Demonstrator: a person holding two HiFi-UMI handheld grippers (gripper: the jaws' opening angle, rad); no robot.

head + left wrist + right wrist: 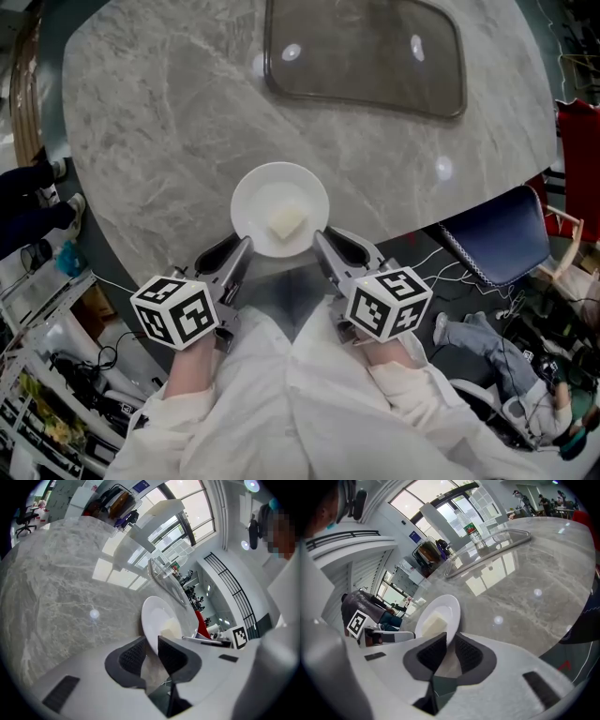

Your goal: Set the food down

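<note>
The white plate (pixel 255 195) sits at the near edge of the grey marble tabletop (pixel 159 122), right in front of the person, with a pale block of food (pixel 287 222) lying on it a little off centre. The left gripper (pixel 239 246) has its jaws clenched on the plate's near-left rim, and the right gripper (pixel 326 240) pinches the near-right rim the same way. I cannot tell whether the plate rests on the stone or is held just above it. A dark-rimmed tray (pixel 366 94) lies well apart at the far side.
</note>
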